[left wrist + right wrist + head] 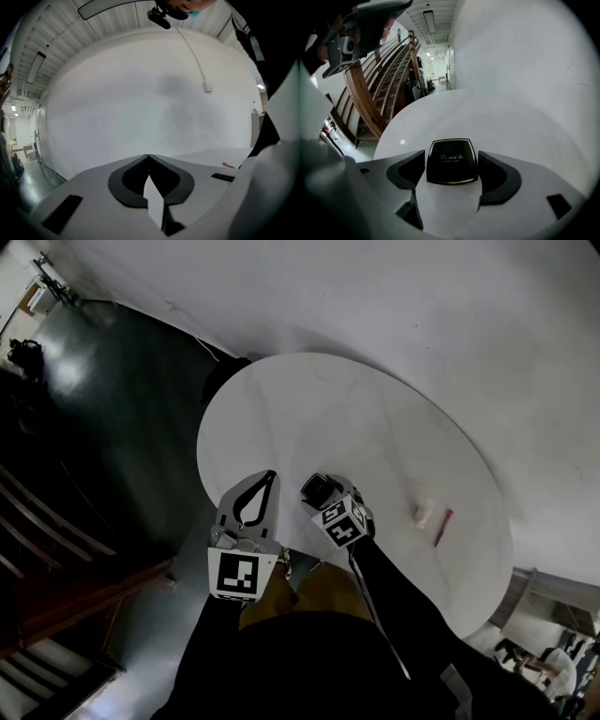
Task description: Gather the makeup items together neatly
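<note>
Compact (452,164) lies flat on the table (497,117) between the right gripper's (451,153) spread jaws, unclamped. Red stick (443,526) and pale item (425,513) lie well apart, rightward. Left gripper (149,156) is closed, empty.

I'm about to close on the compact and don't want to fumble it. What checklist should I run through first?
1. Black compact between the fingers of the right gripper: ok.
2. Fingers pressing on it: not ok, they stand apart.
3. Compact flat on the table: ok.
4. Left gripper free: ok, shut and empty.
5. Gathering spot in sight: ok, red stick and pale item lie side by side.
</note>
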Demonstrator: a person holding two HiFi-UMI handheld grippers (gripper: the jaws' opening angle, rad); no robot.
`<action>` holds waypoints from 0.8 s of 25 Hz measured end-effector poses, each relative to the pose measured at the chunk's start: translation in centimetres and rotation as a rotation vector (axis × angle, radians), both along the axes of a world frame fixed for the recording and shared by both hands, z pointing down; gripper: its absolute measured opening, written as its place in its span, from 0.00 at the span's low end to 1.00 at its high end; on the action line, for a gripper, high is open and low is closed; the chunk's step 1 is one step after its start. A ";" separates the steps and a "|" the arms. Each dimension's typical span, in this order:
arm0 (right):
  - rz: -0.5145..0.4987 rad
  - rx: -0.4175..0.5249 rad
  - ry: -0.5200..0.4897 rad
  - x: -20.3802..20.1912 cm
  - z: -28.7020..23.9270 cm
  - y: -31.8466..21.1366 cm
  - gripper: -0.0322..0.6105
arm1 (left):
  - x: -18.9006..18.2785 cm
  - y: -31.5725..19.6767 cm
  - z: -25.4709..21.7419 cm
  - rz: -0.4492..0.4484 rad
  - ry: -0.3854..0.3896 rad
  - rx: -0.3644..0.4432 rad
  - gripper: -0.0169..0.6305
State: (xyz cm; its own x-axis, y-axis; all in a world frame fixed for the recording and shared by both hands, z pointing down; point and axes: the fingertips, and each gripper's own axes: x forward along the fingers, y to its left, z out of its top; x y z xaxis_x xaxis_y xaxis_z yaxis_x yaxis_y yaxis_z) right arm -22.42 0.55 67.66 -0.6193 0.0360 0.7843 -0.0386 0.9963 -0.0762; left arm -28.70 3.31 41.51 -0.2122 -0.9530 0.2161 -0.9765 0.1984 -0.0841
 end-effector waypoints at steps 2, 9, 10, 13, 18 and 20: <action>0.005 0.007 0.004 0.1 0.2 -0.2 0.58 | -0.3 0.1 0.1 0.002 -0.002 -0.004 0.05; 0.062 0.009 -0.024 0.1 -0.7 -0.8 0.58 | -0.5 -0.2 0.0 0.043 -0.009 0.001 0.05; 0.086 0.009 -0.032 0.1 -1.0 -1.0 0.58 | -0.4 -0.4 0.0 0.056 -0.009 0.003 0.05; 0.163 0.003 -0.059 0.2 -1.9 -1.6 0.58 | 0.0 -1.2 -0.3 0.100 -0.011 0.008 0.05; 0.294 0.003 -0.099 1.6 -3.1 -3.4 0.58 | 1.5 -3.6 -0.7 0.187 -0.008 0.017 0.05; 0.350 0.003 -0.110 2.4 -3.5 -4.0 0.58 | 2.3 -4.5 -0.8 0.230 -0.012 0.021 0.05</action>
State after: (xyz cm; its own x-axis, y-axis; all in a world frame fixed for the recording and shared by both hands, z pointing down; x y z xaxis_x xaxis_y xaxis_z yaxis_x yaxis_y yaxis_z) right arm -20.01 -3.49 64.20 -0.6742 -0.1952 0.7123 -0.3690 0.9245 -0.0959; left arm -26.37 -1.18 40.66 0.0086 -0.9809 0.1942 -0.9952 -0.0273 -0.0937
